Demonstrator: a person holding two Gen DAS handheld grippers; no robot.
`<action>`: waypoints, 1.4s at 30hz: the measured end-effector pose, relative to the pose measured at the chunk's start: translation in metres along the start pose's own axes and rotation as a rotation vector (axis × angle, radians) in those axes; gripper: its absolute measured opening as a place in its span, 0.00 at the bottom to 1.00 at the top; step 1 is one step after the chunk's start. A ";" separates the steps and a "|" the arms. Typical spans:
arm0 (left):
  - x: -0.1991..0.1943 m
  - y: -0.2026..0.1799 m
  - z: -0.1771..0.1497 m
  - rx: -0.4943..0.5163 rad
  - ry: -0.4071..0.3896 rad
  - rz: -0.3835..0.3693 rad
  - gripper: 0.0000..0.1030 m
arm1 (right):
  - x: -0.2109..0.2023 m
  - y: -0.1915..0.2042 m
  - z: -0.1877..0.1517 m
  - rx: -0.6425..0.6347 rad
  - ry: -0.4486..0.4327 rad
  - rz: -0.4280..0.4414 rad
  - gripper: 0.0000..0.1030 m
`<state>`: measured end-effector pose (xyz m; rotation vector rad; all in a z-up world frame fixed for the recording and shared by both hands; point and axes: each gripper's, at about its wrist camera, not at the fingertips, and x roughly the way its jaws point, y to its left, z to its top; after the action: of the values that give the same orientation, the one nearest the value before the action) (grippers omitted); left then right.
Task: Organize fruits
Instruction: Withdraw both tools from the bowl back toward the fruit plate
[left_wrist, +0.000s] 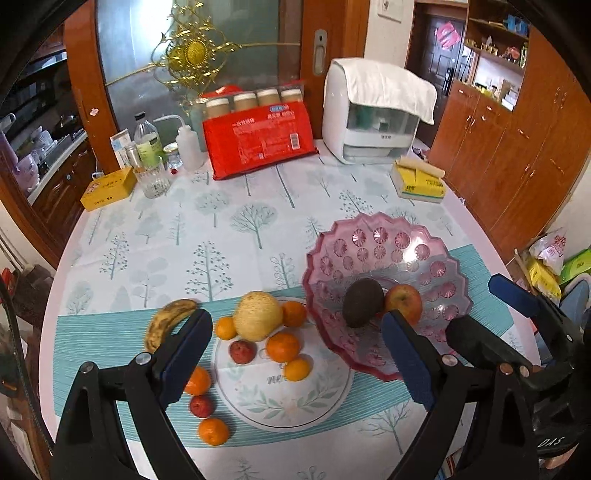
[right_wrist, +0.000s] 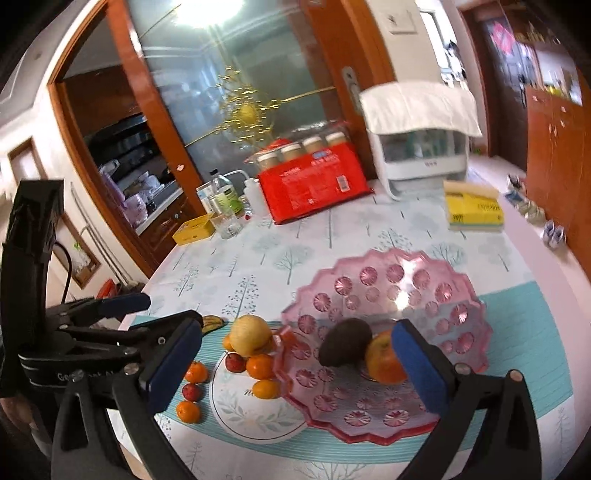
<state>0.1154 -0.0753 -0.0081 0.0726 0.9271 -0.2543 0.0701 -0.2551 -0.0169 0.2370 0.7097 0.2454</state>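
- I have both sets of jaws spread wide with nothing between the pads: the left gripper (left_wrist: 295, 354) hangs above the table (left_wrist: 236, 229), and the right gripper (right_wrist: 295, 365) sits over the near side of the pink bowl (right_wrist: 476, 295).
- In the bowl, lower right of the left view, lie 1 avocado (left_wrist: 359, 302) and 1 apple (left_wrist: 404, 299), touching each other.
- The loose fruit sits lower centre in the left view, directly between my left pads: a pale melon (left_wrist: 257, 314) with several oranges (left_wrist: 282, 346) and small red fruits (left_wrist: 242, 350) around it on a round mat (left_wrist: 288, 402).
- The banana (left_wrist: 168, 321) lies lower left, just beyond the left pad, its long axis running diagonally up to the right.
- I judge the left gripper nearer the loose pile; the bowl lies to its right.
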 end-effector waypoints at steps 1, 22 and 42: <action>-0.004 0.006 -0.001 -0.004 -0.006 -0.006 0.90 | -0.001 0.005 0.000 -0.009 -0.005 -0.006 1.00; -0.038 0.142 -0.035 0.062 -0.097 -0.007 0.90 | 0.004 0.128 -0.006 -0.152 -0.124 -0.410 1.00; 0.044 0.236 -0.055 -0.025 0.006 -0.030 0.90 | 0.103 0.139 -0.029 0.093 0.165 -0.312 1.00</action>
<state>0.1558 0.1549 -0.0874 0.0364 0.9374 -0.2699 0.1069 -0.0894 -0.0599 0.1920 0.9108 -0.0672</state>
